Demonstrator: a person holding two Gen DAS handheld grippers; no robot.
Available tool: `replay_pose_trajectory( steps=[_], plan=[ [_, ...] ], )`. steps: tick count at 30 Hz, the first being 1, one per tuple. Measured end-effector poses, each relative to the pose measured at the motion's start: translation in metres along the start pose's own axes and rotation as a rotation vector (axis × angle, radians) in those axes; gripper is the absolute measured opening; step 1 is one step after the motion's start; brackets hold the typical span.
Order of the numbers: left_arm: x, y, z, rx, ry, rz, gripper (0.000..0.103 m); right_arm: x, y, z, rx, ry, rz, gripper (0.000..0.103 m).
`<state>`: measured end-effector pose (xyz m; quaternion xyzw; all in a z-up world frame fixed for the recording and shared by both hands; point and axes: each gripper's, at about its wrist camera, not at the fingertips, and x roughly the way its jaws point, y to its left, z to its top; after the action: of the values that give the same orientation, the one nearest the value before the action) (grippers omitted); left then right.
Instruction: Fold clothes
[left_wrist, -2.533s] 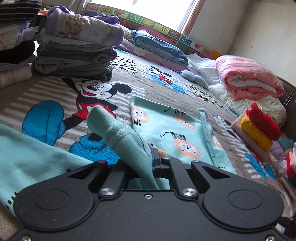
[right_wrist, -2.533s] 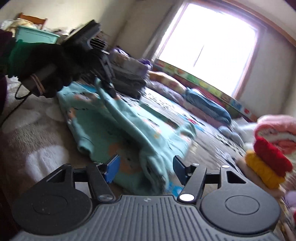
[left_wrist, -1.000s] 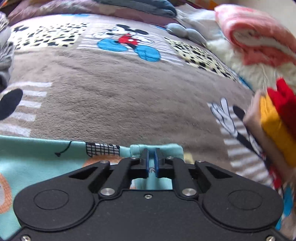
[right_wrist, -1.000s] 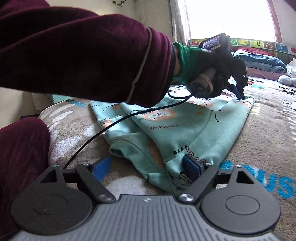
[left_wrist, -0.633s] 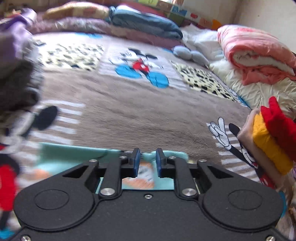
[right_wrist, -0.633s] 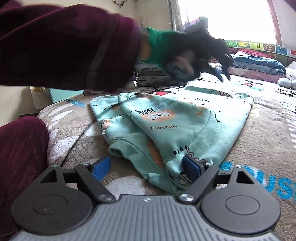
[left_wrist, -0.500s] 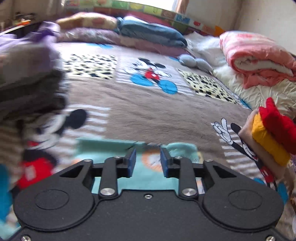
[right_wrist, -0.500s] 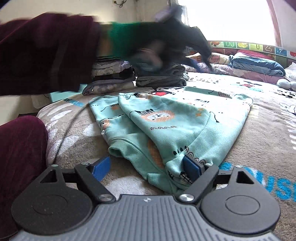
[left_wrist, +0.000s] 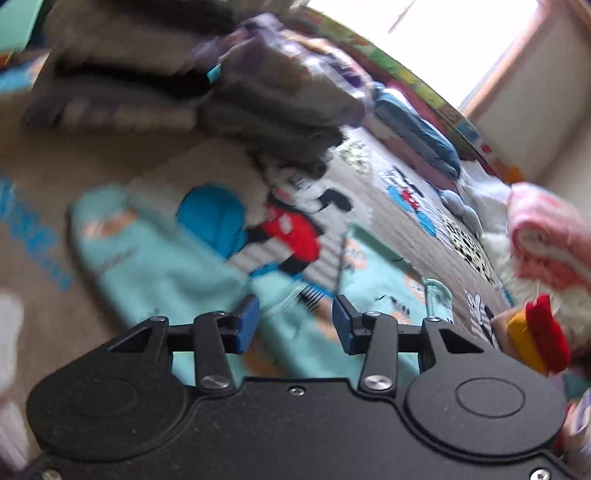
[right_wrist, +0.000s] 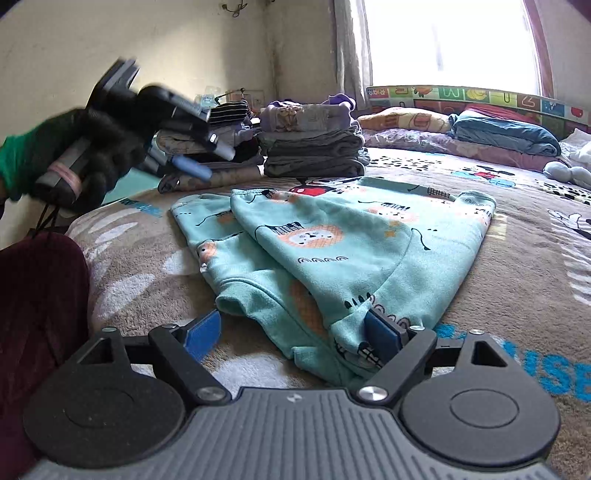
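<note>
You are resting the right gripper low on the bed, jaws wide apart, one pad tucked against the near edge of the top, likely pinning that fold in place; the top is lying half-folded on the bed; you are holding the left gripper above it, jaws apart and empty, probably free for the next grab.
</note>
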<state>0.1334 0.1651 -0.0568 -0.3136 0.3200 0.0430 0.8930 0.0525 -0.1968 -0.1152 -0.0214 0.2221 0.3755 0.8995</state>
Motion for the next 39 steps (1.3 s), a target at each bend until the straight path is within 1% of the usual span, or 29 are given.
replay_pose_trajectory(
  steps=[2, 7, 9, 11, 13, 15, 19, 24, 26, 30, 32, 36, 39],
  plan=[
    [0.008, 0.011, -0.004, -0.052, 0.021, -0.015, 0.042, 0.000, 0.001, 0.000, -0.002, 0.000, -0.003, 0.085],
    [0.038, 0.019, -0.009, -0.088, 0.029, -0.013, 0.041, -0.002, 0.000, -0.001, 0.004, -0.002, -0.003, 0.085],
    [0.038, 0.012, -0.006, -0.076, 0.018, -0.033, 0.032, -0.002, -0.001, -0.001, 0.008, -0.002, 0.000, 0.085],
    [0.038, 0.004, -0.003, -0.062, 0.005, -0.055, 0.011, -0.002, -0.002, -0.001, 0.010, 0.001, 0.003, 0.085],
    [0.038, -0.004, 0.000, -0.047, -0.008, -0.077, 0.007, -0.003, -0.003, 0.000, 0.023, 0.003, 0.010, 0.085],
    [0.035, -0.016, 0.005, -0.039, -0.021, -0.114, 0.007, -0.004, -0.006, 0.002, 0.045, 0.002, 0.019, 0.085],
    [0.028, -0.069, 0.018, 0.023, -0.041, -0.199, 0.007, -0.005, -0.009, 0.002, 0.076, -0.004, 0.031, 0.085],
    [0.049, -0.120, 0.018, 0.070, -0.020, -0.227, 0.005, -0.010, -0.017, 0.005, 0.164, -0.029, 0.049, 0.084],
    [0.058, -0.140, 0.018, 0.088, -0.011, -0.237, 0.005, -0.014, -0.018, 0.007, 0.190, -0.045, 0.035, 0.082],
    [0.076, -0.181, 0.017, 0.125, 0.008, -0.257, 0.005, -0.026, -0.018, 0.008, 0.206, -0.091, -0.004, 0.081],
    [0.085, -0.201, 0.016, 0.143, 0.017, -0.266, 0.005, -0.024, -0.024, 0.006, 0.233, -0.078, -0.014, 0.081],
    [0.108, -0.220, 0.008, 0.158, 0.035, -0.225, 0.005, -0.018, -0.033, 0.002, 0.280, -0.044, 0.014, 0.082],
    [0.130, -0.229, 0.004, 0.156, 0.055, -0.190, 0.005, -0.015, -0.032, 0.001, 0.261, -0.013, 0.019, 0.082]
  ],
)
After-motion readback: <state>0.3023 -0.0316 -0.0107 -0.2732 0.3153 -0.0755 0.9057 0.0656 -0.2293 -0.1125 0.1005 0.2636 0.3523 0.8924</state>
